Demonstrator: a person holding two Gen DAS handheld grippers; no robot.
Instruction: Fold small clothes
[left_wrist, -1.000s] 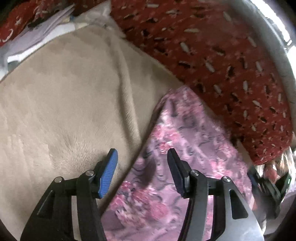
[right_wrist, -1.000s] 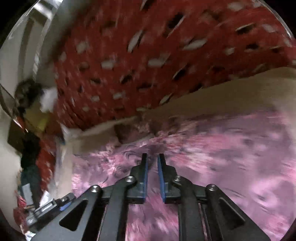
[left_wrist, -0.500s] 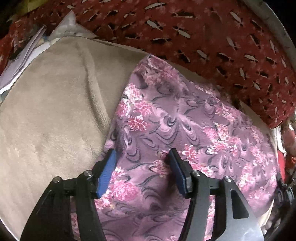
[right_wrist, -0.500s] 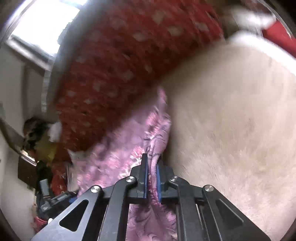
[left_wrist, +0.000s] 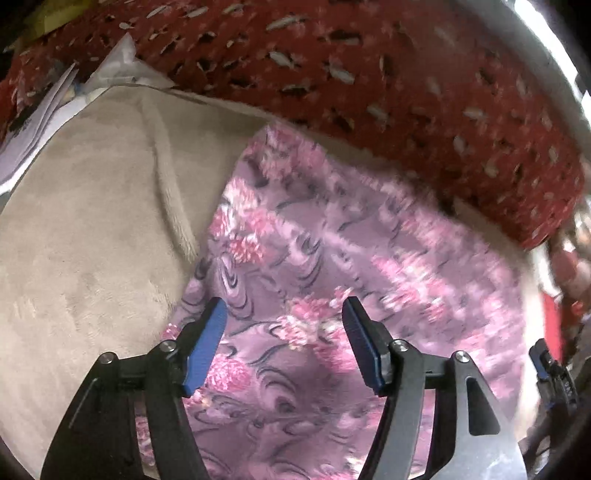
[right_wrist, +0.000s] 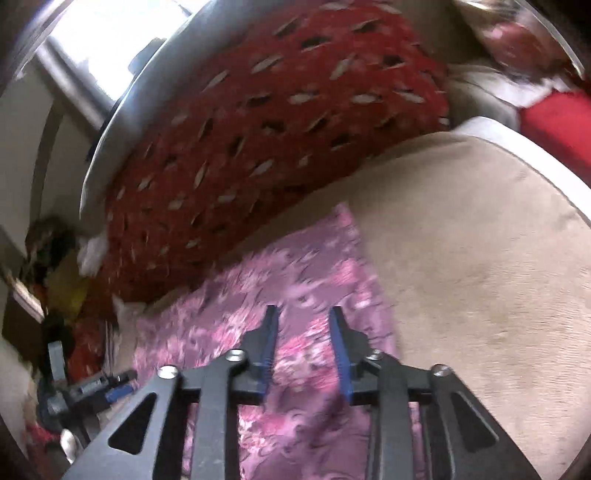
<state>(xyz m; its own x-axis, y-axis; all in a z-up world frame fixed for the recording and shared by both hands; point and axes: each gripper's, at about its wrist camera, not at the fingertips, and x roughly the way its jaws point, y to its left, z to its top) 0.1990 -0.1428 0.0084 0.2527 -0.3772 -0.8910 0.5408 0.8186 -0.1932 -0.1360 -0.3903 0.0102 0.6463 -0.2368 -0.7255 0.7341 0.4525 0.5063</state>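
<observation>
Floral garment (left_wrist: 332, 258) apparently flat now, released from right claw (right_wrist: 303, 339), both claws newly apart.

Black fingers (left_wrist: 352, 325), blue pads, silver screws.

The small garment (left_wrist: 332, 266) lies spread flat on the plush blanket (left_wrist: 92, 240), which reaches out past it on my left. Behind both, a patterned cushion (left_wrist: 406, 92) runs along the back, and the garment's far corner comes close up to it. Papers (left_wrist: 33, 122) sit at the blanket's far left edge. My left gripper (left_wrist: 282, 343) hangs over the garment's near part, my right gripper (right_wrist: 303, 350) over it too, with bare blanket (right_wrist: 480, 258) to its right.
</observation>
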